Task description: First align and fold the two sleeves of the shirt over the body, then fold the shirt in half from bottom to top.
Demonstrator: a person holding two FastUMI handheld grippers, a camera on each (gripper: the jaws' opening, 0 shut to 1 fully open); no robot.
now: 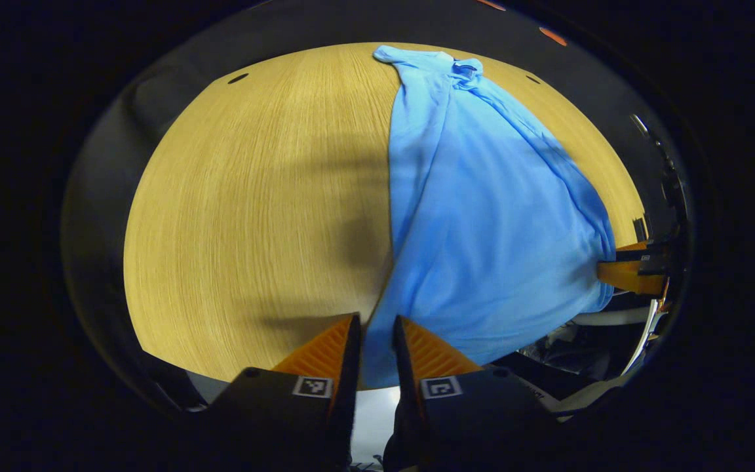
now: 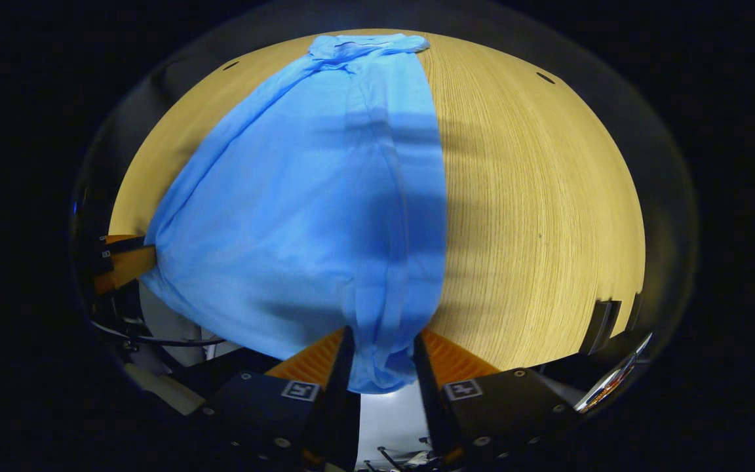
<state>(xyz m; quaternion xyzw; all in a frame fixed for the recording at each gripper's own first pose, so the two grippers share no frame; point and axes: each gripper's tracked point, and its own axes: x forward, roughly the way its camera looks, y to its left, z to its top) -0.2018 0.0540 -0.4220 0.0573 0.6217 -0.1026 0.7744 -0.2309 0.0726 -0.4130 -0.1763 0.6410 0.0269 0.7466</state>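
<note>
I see the wooden table (image 1: pixel 253 210) spread under everything. On it lies the blue shirt (image 1: pixel 482 223), sleeves already folded over the body, its collar end at the far edge and its hem lifted off the near edge. My left gripper (image 1: pixel 377 328) has its jaws nipped together on one bottom corner of the hem. My right gripper (image 2: pixel 381 341) has its jaws clamped on the other corner, cloth bunched between them.

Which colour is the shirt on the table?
Plain light blue shirt; best in the right gripper view.
</note>
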